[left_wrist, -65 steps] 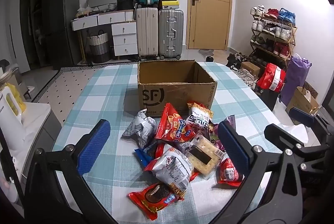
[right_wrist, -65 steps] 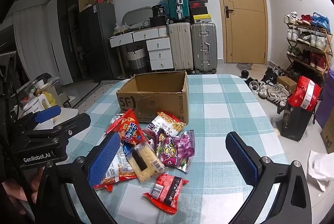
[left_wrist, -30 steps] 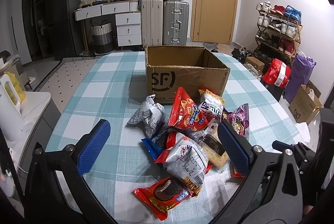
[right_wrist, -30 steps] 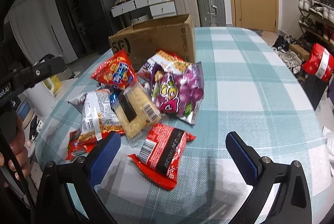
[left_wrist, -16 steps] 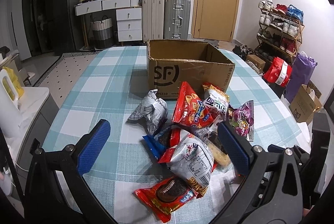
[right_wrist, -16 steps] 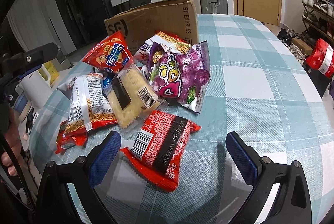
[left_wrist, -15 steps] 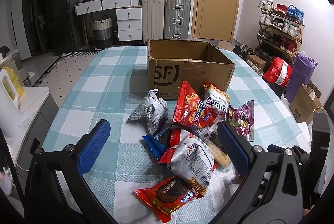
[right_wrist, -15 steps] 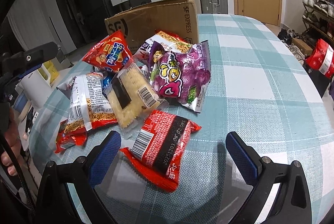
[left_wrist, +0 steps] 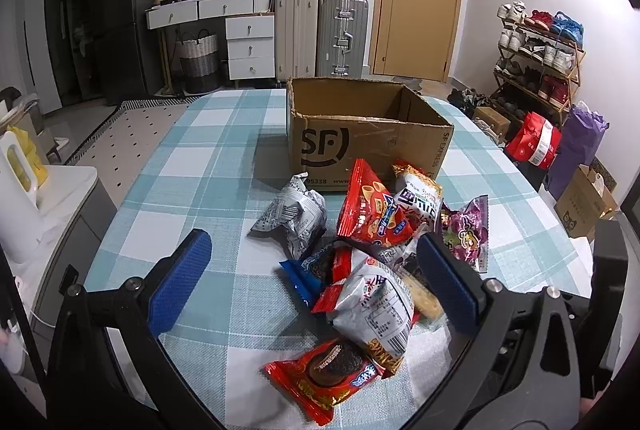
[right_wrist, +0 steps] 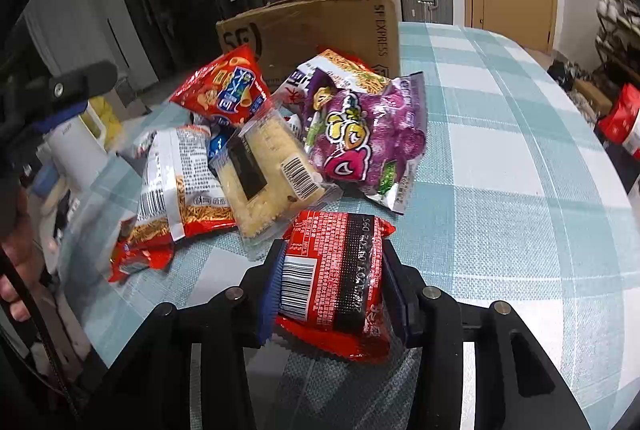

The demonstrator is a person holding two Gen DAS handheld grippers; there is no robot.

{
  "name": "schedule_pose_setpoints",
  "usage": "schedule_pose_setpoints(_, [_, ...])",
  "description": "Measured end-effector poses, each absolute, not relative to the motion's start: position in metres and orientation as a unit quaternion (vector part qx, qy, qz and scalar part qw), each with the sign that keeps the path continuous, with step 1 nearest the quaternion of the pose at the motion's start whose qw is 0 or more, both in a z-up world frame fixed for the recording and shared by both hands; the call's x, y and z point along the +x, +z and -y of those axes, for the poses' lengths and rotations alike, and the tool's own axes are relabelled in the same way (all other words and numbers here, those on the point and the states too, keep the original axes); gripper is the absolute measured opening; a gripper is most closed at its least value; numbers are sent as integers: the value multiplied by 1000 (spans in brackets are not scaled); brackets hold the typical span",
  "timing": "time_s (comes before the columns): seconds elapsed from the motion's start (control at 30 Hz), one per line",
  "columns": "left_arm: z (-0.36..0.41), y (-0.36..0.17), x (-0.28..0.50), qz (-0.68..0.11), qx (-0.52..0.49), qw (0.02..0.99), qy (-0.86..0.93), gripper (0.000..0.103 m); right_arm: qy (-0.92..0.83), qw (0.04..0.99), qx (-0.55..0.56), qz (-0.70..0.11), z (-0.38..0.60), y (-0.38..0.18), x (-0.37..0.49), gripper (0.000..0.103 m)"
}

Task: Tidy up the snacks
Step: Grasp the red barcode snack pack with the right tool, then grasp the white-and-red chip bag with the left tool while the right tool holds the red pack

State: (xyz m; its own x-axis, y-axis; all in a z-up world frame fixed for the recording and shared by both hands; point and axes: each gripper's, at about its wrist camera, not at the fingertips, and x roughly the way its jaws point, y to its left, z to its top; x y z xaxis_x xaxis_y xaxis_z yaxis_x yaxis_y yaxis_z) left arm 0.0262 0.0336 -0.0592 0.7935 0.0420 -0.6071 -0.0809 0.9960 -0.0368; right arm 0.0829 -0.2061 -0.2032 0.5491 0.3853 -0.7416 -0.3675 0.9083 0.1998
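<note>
A pile of snack bags lies on the checked table in front of an open cardboard box. In the right wrist view my right gripper is closing its jaws. A red snack packet is between them, and both blue pads press on its sides. Just beyond it lie a clear cracker pack and a purple bag. My left gripper hangs open above the near side of the pile, holding nothing. Below it lie a red cookie packet and a silver noodle bag.
The box stands behind the pile. A white kettle sits on a low cabinet left of the table. A shoe rack and bags stand on the floor to the right. A hand shows at the left edge.
The right gripper's jaws came together from wide open onto the red packet after dropping closer to it. The left gripper stayed put and open.
</note>
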Motion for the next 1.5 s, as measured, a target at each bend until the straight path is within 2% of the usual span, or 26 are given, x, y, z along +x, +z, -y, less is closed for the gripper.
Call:
schedule_pose_setpoints(0.73, [-45, -55, 13, -320, -49, 946, 32, 102, 223, 894, 37, -386, 223, -175, 58, 45])
schedule_pose_setpoints(1.5, [-47, -105, 23, -376, -77, 923, -7, 102, 225, 893, 44, -388, 228, -179, 57, 45])
